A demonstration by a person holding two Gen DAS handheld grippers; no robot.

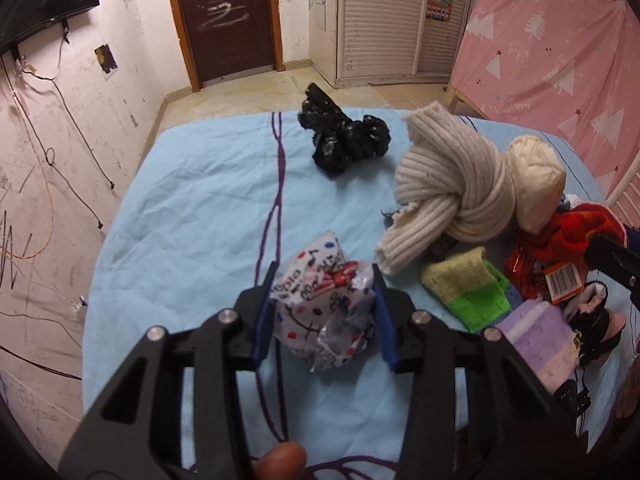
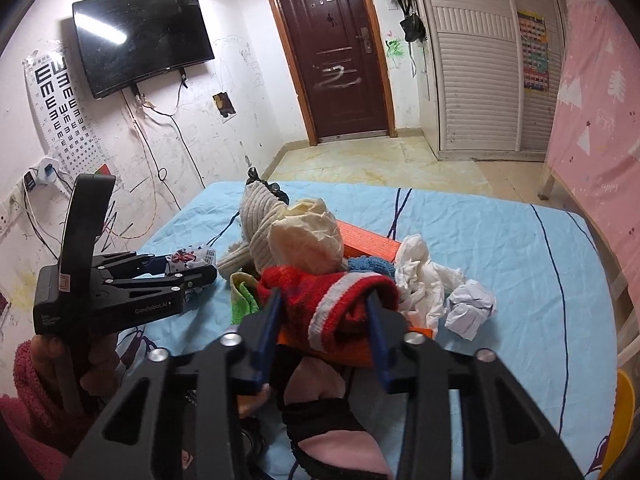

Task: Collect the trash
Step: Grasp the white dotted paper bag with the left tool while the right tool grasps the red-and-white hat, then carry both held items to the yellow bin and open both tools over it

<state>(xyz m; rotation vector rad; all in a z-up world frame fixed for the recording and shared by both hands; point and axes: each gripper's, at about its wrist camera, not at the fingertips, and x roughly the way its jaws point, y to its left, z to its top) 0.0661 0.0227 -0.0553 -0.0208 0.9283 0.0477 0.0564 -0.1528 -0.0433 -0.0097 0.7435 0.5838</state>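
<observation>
You are working over a bed (image 1: 192,184) under a light blue sheet, with clothing heaped toward its right side and trash mixed in among it.

The knotted cream sweater (image 1: 444,184) is occupying the middle of the heap; a black plastic bag (image 1: 344,140) is lying beyond it, well apart from both tools. In the right wrist view, crumpled white paper (image 2: 468,308) is sitting just to the right of the right tool, untouched.

Your left gripper (image 1: 324,316) is pointing steeply down at the sheet and is straddling a crumpled printed wrapper (image 1: 324,312). Its blue pads are pressing on both flanks of the wrapper, so it is reading as clamped. The wrapper is lying directly between the fingers, its long axis running away from you.

Your right gripper (image 2: 322,332) is angling down less steeply into the heap. Its fingers are closing on a red knit item with a white band (image 2: 332,300), which appears to be clothing, not trash, lying on an orange package (image 2: 344,352). The paper is nearer this hand than the left.
</observation>
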